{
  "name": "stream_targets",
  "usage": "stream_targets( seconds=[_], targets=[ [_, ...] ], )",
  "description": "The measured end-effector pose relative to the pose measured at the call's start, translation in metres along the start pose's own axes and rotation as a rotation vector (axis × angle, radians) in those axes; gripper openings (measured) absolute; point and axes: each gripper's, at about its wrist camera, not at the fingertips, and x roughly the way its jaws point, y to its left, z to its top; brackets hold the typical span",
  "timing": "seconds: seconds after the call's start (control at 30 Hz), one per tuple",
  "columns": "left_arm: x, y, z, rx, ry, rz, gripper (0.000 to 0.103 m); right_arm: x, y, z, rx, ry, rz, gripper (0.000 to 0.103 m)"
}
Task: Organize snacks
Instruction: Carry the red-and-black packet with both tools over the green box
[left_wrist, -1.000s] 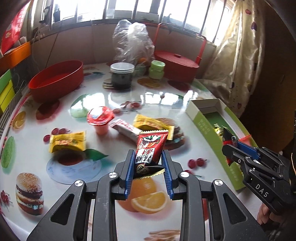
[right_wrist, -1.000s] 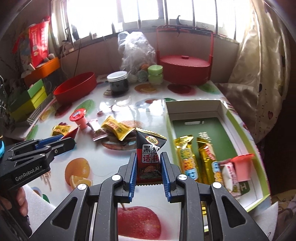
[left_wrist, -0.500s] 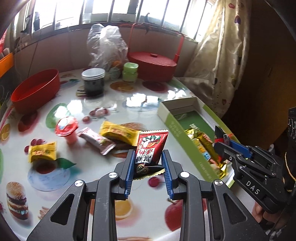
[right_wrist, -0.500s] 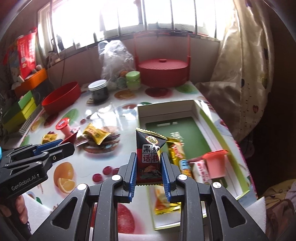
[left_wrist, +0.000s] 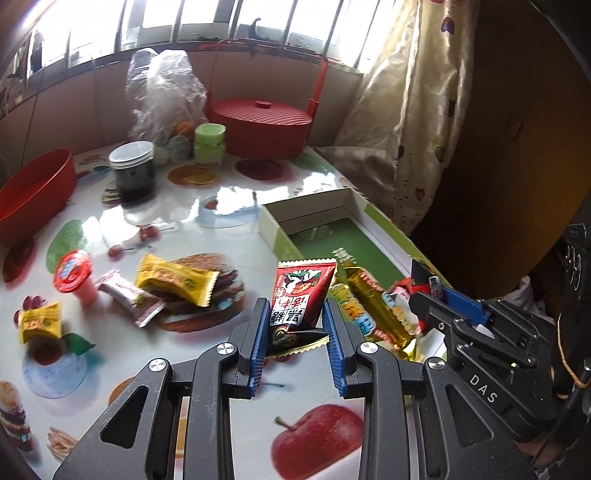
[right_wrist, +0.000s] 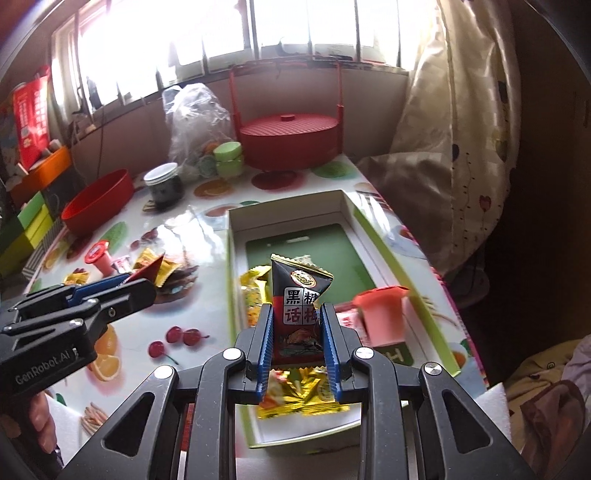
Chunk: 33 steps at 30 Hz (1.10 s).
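My left gripper (left_wrist: 295, 325) is shut on a red snack packet (left_wrist: 300, 295), held above the table just left of the green box (left_wrist: 284, 242). My right gripper (right_wrist: 296, 328) is shut on a black snack packet (right_wrist: 300, 295), hanging over the near half of the green box (right_wrist: 373, 240). Gold packets (right_wrist: 255, 295) and a pink jelly cup (right_wrist: 384, 314) lie inside that box. On the table to the left remain a yellow packet (left_wrist: 177, 278), a pink-white packet (left_wrist: 129, 295), a red-lidded jelly cup (left_wrist: 74, 273) and a small yellow packet (left_wrist: 38, 321).
A red lidded basket (left_wrist: 258, 125), a dark jar (left_wrist: 132, 170), green tubs (left_wrist: 209, 144), a clear plastic bag (left_wrist: 162, 92) and a red bowl (left_wrist: 33, 192) stand at the back. A curtain (right_wrist: 443, 147) hangs right of the table. Coloured boxes (right_wrist: 33, 221) sit at the left.
Both grippers have moved right with their packets. The left one went from over the table's middle towards the box; the right one now hangs over the box's contents.
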Motion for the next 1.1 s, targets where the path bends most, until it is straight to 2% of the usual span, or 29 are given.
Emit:
stream_targets(
  seconds=[0.4,0.67,1.1],
  targets=[
    [0.026,-0.029,0.013,0.036,0.018,-0.062,0.03,0.007,-0.023,-0.007,0.028,0.03,-0.063,0.024],
    [0.045,-0.04,0.012,0.048,0.061,-0.071,0.03,0.016,-0.031,-0.014,0.026,0.051,-0.102,0.024],
    [0.058,-0.047,0.01,0.061,0.089,-0.082,0.03,0.023,-0.029,-0.017,0.032,0.059,-0.081,0.024]
  ],
)
